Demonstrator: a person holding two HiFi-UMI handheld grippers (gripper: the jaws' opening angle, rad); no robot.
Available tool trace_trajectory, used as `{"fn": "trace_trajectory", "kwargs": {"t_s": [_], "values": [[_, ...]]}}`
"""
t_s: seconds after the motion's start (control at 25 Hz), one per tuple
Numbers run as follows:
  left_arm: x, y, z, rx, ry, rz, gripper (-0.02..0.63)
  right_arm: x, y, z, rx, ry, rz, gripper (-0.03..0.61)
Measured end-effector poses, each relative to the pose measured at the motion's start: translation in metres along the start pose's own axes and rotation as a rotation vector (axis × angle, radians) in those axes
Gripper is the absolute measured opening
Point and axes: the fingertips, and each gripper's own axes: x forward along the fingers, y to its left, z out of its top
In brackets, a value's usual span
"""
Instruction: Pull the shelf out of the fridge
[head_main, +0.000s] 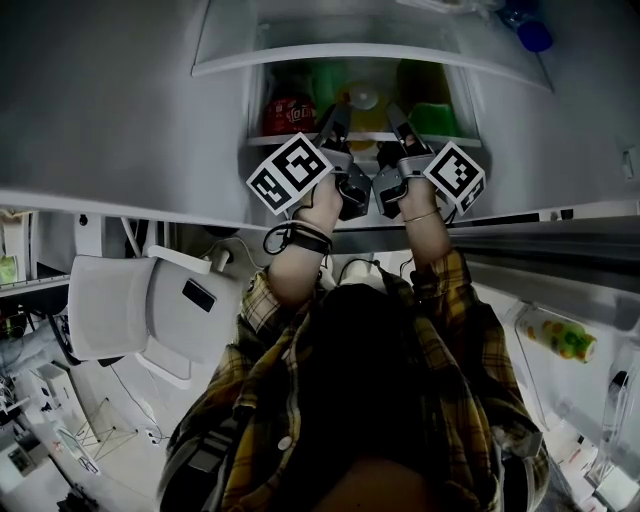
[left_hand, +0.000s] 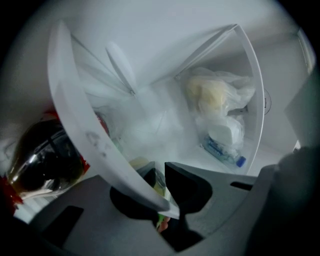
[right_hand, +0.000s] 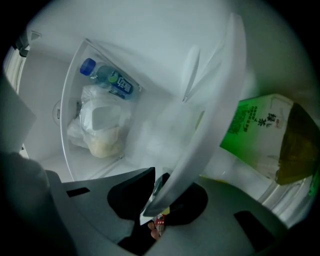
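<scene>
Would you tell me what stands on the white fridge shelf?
A dark bottle with a red label at the left and a green paper carton at the right. The left gripper and right gripper cover the white shelf between those two.

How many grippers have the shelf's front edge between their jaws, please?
2: the left gripper and the right gripper, side by side mid-width of the shelf, each closed on its edge.

Yellow plaid sleeves (head_main: 450, 290), black strap (head_main: 305, 238) (left wrist), grey left hand-held gripper (head_main: 336, 118), right hand-held gripper (head_main: 400, 120), marker cubes (head_main: 290, 172)
</scene>
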Motion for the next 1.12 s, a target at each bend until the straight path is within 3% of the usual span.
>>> {"fn": "trace_trajectory", "kwargs": {"t_s": [1.12], "values": [[-0.051, -0.008, -0.029, -0.028, 0.015, -0.025, 0.064, -0.051, 0.009, -0.025, 0.023, -0.002, 0.011, 0.061]]}}
